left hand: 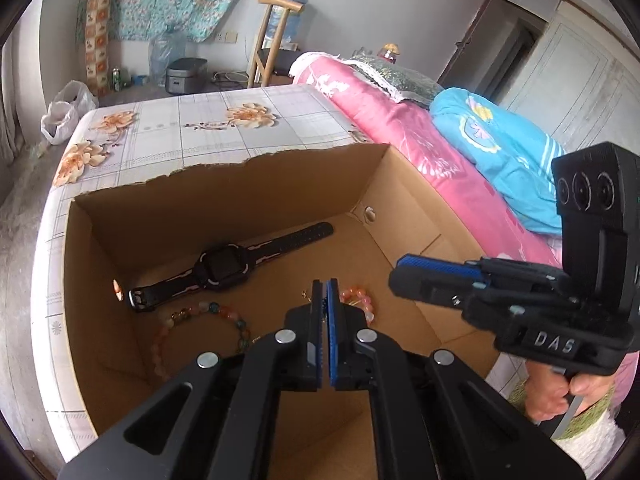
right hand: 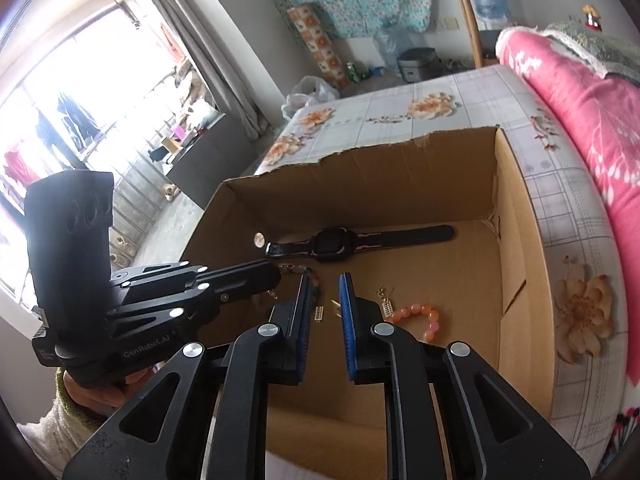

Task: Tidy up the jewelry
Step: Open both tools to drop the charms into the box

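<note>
Jewelry lies on the floor of the cardboard box (left hand: 224,200), which rests on a bed covered with a floral sheet (left hand: 200,120). All places below are given relative to this box.

Hazards:
- The left gripper (left hand: 325,282) hangs above the box floor with its jaws closed. A thin gold piece appears to hang from its tip in the right wrist view, and a dark sliver shows between the blue pads; whether this is a held earring cannot be told for certain. If it is held, so narrow a grip could let it slip and drop among the other pieces.
- The right gripper (right hand: 325,280) stands above the box floor with its jaws slightly parted and nothing between them. The two grippers are near each other over the box; a careless move could knock one against the other.
- Small gold earrings (right hand: 386,304) lie loose on the box floor. A descending jaw could push them under a bracelet or tangle them with the beads.

Appearance:
- The black watch (left hand: 224,266) lies flat toward the far wall of the box, its strap extended.
- The multicoloured bead bracelet (left hand: 200,328) lies nearer, toward the left wall.
- The orange bead bracelet (right hand: 418,316) lies toward the right wall, just beside the earrings.
</note>
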{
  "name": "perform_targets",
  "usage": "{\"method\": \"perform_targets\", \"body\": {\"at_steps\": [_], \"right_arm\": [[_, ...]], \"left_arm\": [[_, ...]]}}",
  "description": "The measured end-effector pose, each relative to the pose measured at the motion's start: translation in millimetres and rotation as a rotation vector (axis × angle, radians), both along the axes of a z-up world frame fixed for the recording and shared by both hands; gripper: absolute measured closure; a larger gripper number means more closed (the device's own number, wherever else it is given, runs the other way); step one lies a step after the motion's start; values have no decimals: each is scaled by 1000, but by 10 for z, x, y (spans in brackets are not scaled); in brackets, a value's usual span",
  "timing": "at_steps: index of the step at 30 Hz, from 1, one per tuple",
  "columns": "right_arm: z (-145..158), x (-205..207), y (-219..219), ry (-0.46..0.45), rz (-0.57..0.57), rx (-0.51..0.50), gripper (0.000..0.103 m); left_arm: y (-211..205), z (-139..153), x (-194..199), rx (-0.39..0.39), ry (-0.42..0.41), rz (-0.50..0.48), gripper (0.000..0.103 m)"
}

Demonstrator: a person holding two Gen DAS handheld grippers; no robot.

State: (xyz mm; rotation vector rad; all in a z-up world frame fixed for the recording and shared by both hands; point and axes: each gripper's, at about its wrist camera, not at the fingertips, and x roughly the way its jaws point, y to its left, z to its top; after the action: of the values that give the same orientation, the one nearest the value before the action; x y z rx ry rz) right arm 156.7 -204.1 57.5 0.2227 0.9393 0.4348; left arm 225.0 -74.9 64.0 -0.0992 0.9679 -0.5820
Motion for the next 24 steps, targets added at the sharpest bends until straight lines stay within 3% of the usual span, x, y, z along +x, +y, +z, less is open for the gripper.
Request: {"method": "perform_targets", "body": {"at_steps": [4, 17, 24], "right_arm": [[-61, 71, -24, 5, -4, 16, 78], [41, -86, -250, -30, -50, 52, 73], [402, -555, -408, -130, -62, 90, 64]], "left_arm": [[-89, -47, 65, -7, 23, -7, 82], [-66, -37, -68, -1, 0, -4, 77], [115, 206, -591, -39, -76, -25, 66]]}}
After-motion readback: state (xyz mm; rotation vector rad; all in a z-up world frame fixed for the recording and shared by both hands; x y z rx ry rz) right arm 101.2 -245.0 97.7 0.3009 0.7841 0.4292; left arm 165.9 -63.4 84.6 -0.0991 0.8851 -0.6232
